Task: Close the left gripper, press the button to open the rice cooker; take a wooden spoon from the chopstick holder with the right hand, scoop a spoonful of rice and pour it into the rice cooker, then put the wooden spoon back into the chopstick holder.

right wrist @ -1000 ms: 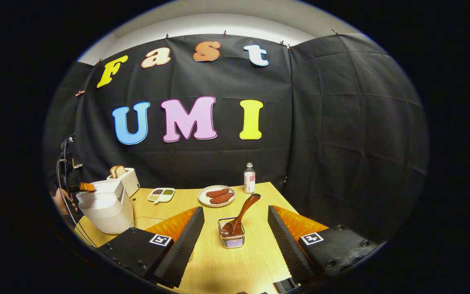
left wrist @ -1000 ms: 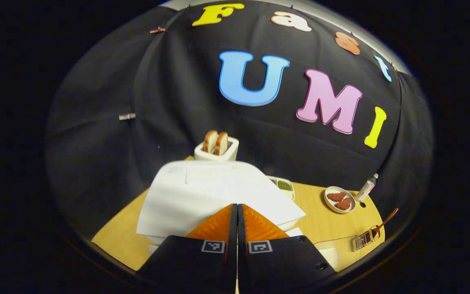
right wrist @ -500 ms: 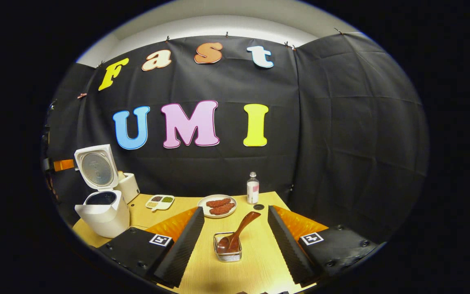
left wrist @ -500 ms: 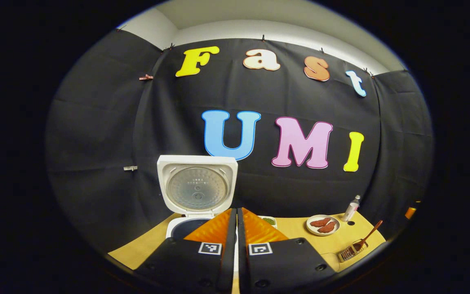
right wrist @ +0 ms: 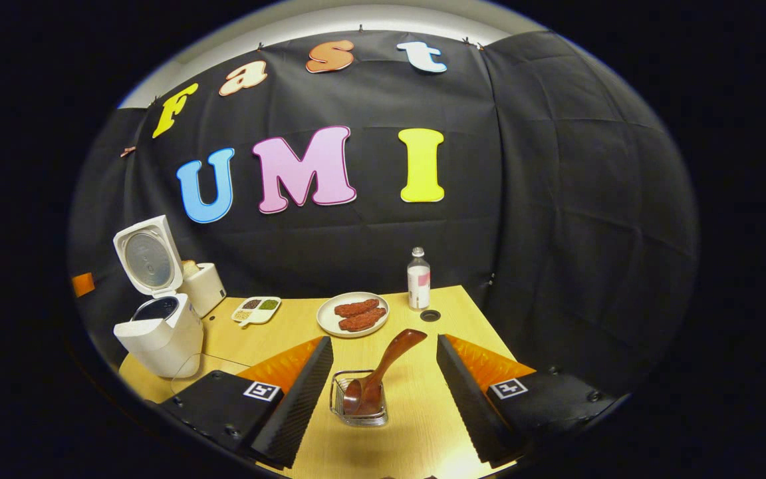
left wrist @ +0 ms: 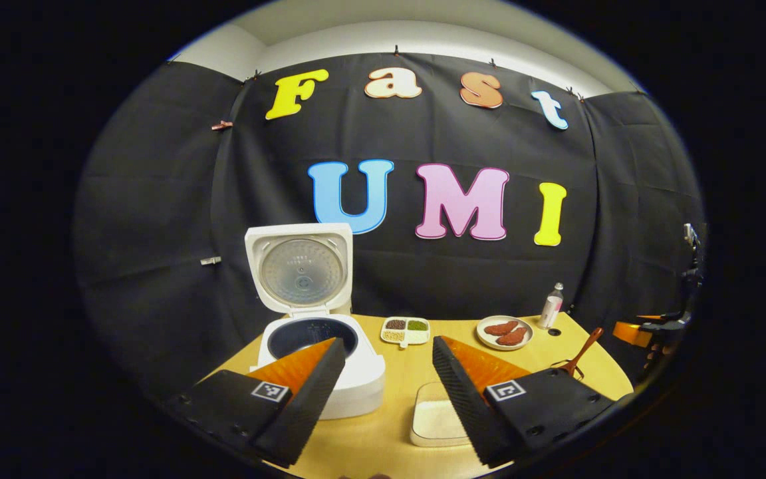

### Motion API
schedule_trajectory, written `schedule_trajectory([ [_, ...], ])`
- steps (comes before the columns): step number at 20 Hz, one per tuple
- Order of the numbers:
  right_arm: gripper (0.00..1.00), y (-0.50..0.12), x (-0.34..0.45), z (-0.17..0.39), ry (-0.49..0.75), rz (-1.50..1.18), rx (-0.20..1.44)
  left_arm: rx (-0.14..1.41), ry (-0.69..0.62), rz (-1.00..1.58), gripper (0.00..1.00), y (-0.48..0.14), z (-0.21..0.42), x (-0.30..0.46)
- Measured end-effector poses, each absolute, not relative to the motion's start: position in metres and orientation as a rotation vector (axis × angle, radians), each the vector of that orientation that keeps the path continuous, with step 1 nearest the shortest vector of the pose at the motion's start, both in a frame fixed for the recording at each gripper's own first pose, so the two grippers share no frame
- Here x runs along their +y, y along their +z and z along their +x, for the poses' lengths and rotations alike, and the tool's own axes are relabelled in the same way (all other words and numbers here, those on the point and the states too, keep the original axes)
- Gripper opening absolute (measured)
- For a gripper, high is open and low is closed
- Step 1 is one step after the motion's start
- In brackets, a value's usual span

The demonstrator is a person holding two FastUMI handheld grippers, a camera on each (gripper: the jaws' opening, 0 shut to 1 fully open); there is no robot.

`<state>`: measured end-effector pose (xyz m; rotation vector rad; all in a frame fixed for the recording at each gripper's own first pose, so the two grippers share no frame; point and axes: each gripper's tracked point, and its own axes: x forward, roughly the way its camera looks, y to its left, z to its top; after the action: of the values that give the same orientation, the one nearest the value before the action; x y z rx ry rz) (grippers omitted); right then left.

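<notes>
With rice cooker [left wrist: 320,352] already open at the left edge of the surface [right wrist: 423,426], bring the released right tongs [right wrist: 385,392] down around the tilted handle of the wooden spoon [right wrist: 383,366] in the chopstick holder [right wrist: 358,407] near the front edge, clench gently, lift straight up; left tongs [left wrist: 383,392] released too.

Both the left gripper [left wrist: 383,376] and right gripper [right wrist: 384,372] have black bodies with square coded markers and screws.
</notes>
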<state>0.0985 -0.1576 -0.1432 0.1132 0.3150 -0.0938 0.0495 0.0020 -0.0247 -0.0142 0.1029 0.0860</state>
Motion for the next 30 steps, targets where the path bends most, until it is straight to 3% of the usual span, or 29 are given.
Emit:
schedule_trajectory([
  [2,0.99,-0.167,-0.169,0.104,-0.102,0.117,0.359,0.126,0.102,-0.022,0.99,-0.033,0.042,-0.007],
  [10,0.99,-0.233,-0.166,0.142,-0.082,0.307,0.458,0.23,0.154,-0.03,0.99,-0.07,0.015,-0.032],
  [19,0.95,-0.273,-0.15,0.206,-0.081,0.509,0.564,0.276,0.083,-0.056,0.97,-0.087,0.023,-0.085],
  [20,0.92,-0.273,-0.149,0.208,-0.082,0.523,0.566,0.274,0.084,-0.051,0.97,-0.086,0.022,-0.084],
  [21,0.67,-0.272,-0.149,0.21,-0.082,0.53,0.565,0.273,0.087,-0.052,0.97,-0.086,0.022,-0.083],
  [22,0.57,-0.273,-0.15,0.21,-0.082,0.527,0.564,0.276,0.087,-0.059,0.97,-0.087,0.02,-0.084],
  [23,0.36,-0.271,-0.153,0.212,-0.091,0.515,0.563,0.282,0.088,-0.068,0.97,-0.09,0.018,-0.083],
  [24,0.24,-0.268,-0.155,0.21,-0.087,0.511,0.566,0.288,0.091,-0.074,0.97,-0.093,0.016,-0.081],
  [26,0.3,-0.265,-0.147,0.203,-0.062,0.519,0.588,0.304,0.103,-0.088,0.97,-0.1,0.011,-0.078],
  [27,0.23,-0.266,-0.146,0.204,-0.053,0.526,0.594,0.31,0.107,-0.1,0.97,-0.102,0.009,-0.076],
  [29,0.27,-0.252,-0.145,0.198,-0.04,0.517,0.584,0.309,0.108,-0.13,0.97,-0.107,0.003,-0.073],
  [30,0.19,-0.244,-0.145,0.196,-0.033,0.507,0.575,0.308,0.108,-0.141,0.97,-0.11,0.001,-0.07],
])
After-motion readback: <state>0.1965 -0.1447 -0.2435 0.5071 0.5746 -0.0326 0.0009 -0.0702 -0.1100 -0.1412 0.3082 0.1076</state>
